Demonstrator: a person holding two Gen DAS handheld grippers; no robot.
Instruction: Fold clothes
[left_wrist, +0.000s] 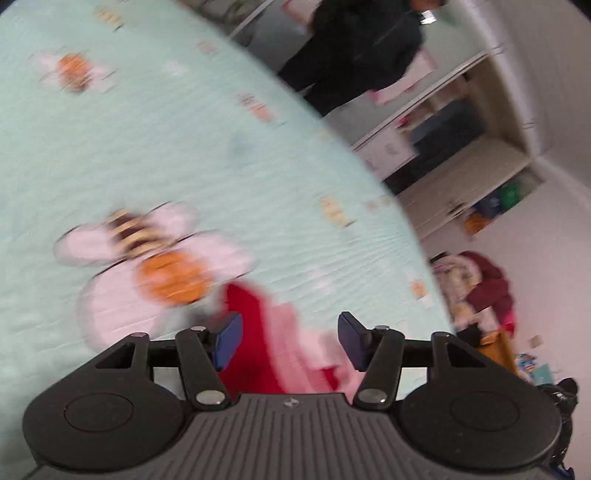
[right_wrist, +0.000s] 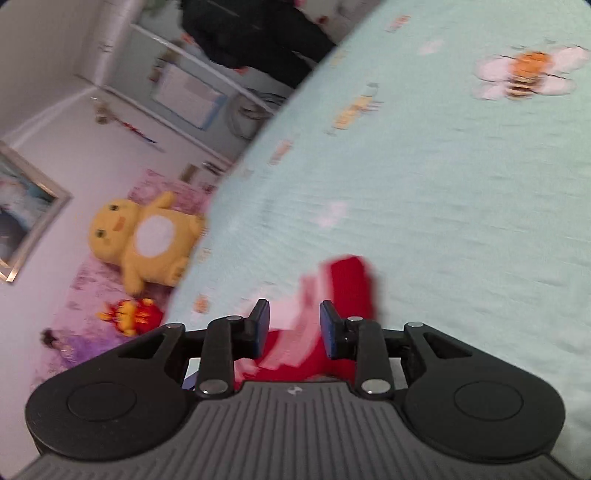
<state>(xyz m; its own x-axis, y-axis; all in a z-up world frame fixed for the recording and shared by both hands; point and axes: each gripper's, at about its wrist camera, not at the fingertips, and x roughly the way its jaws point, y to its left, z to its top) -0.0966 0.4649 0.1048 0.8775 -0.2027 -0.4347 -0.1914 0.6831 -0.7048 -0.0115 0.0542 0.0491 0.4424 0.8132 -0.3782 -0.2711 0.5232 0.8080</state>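
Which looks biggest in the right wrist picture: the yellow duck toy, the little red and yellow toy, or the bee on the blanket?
1. Yellow duck toy, clearly largest.
2. Bee on the blanket, wings included.
3. Red and yellow toy, smallest.
They sit at different distances from the camera, so real sizes may differ.

1. A bed (left_wrist: 155, 155) fills the left wrist view, covered in a pale mint sheet with a fine ribbed texture, all of it blurred.
2. Big bee print (left_wrist: 162, 254) sits at about eight o'clock of that view, white wings and an orange body; another bee print (right_wrist: 524, 74) shows at two o'clock in the right wrist view.
3. Small orange motifs dot the sheet.
4. A red and pink garment (left_wrist: 280, 343) lies bunched on the sheet at six o'clock; the right wrist view shows it (right_wrist: 343, 291) at six o'clock too.
5. The bed's edge curves from twelve o'clock to four o'clock.
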